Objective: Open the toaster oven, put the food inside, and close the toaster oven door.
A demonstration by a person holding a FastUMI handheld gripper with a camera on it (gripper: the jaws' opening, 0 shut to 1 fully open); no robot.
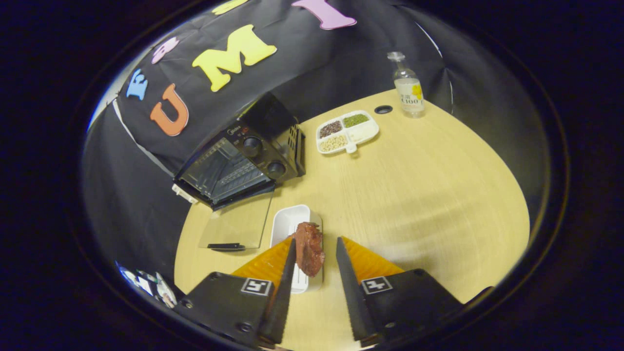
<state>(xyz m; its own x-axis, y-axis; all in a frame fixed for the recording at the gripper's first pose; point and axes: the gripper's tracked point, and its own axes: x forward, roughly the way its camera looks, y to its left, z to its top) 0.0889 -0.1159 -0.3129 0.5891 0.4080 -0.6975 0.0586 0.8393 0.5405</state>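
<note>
The black toaster oven (pixel 243 161) stands at the back left of the wooden table, its glass door (pixel 239 225) folded down flat onto the tabletop. A reddish-brown piece of meat (pixel 308 248) sits over a white rectangular tray (pixel 288 220) just right of the door. My gripper (pixel 315 240) is open around the meat. The left finger (pixel 287 273) touches or nearly touches it, while a gap separates it from the right finger (pixel 347 278). Whether the meat rests on the tray or hangs just above it, I cannot tell.
A white divided dish (pixel 370 132) with beans and grains lies beyond, right of the oven. A clear bottle (pixel 408 87) stands at the table's far edge near a small dark hole (pixel 383 109). Bare wood (pixel 429 195) stretches to the right.
</note>
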